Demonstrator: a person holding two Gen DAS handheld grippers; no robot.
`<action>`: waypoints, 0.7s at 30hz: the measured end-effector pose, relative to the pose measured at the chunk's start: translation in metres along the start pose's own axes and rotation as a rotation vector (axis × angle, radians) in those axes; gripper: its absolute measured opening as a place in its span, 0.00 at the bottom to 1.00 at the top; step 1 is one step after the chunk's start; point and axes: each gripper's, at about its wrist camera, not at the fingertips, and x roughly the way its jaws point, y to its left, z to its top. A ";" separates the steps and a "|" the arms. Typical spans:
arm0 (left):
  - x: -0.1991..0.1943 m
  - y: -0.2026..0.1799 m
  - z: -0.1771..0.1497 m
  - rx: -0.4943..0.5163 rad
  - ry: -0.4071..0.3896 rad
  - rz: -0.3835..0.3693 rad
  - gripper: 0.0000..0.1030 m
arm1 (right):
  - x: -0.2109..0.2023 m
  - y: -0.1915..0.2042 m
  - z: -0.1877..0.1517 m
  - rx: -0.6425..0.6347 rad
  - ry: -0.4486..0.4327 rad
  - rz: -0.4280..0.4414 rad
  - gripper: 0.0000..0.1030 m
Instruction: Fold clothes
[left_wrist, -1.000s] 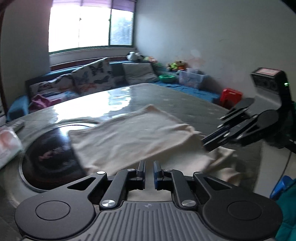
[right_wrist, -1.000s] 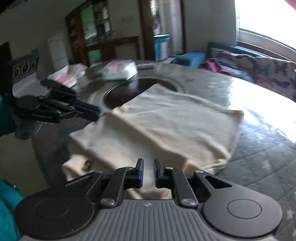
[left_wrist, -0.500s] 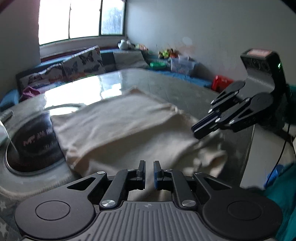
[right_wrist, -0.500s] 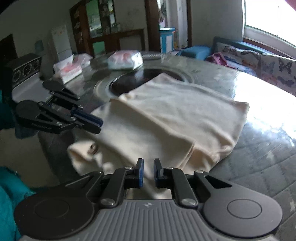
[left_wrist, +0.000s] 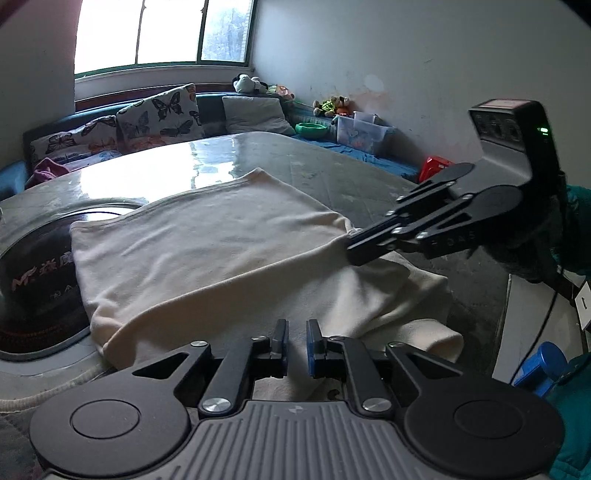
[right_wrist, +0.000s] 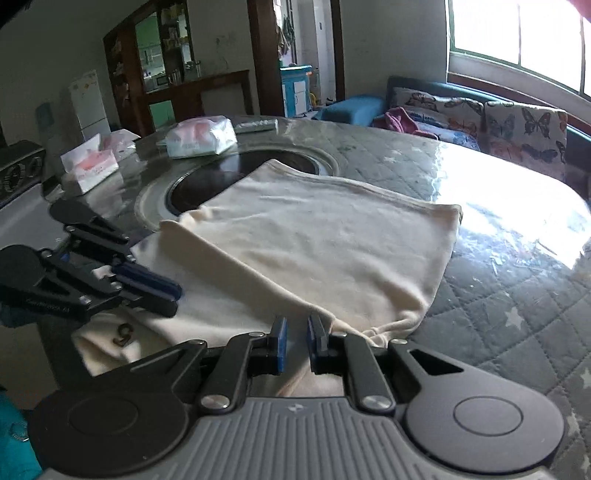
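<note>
garment: cream garment (left_wrist: 207, 251) lies on the quilted surface (right_wrist: 509, 295), far edge partly over the dark round inset (right_wrist: 207, 184); top layer folded over, a lower layer poking out at the near edge.
change: both hands have come lower and closer to the cloth than a second ago; fold looks the same, upper layer lies flatter along the near side.
left gripper: left gripper (left_wrist: 296, 341) nearly closed, narrow gap between the blue pads, hovering over the near hem; no cloth clearly pinched between them.
right gripper: right gripper (right_wrist: 296, 341) jaws likewise almost together, tips right at the folded corner; from the left view its tips sit against the fold's edge, contact or grip cannot be told.
opening change: none, both stayed narrow.
task meaning: reads as a fold just laid down, hands now settling or pressing the edge; next fold not started.
clutter: tissue packs (right_wrist: 201, 136) well apart at the far side, not in the way.
</note>
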 end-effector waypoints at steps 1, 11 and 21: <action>-0.001 0.000 0.000 0.001 0.000 0.004 0.11 | -0.004 0.002 -0.001 -0.007 -0.003 0.005 0.11; -0.044 -0.017 -0.009 0.062 -0.006 0.064 0.31 | -0.020 0.019 -0.019 -0.052 0.039 0.023 0.11; -0.066 -0.049 -0.038 0.276 0.048 0.152 0.33 | -0.045 0.030 -0.021 -0.109 0.036 0.021 0.11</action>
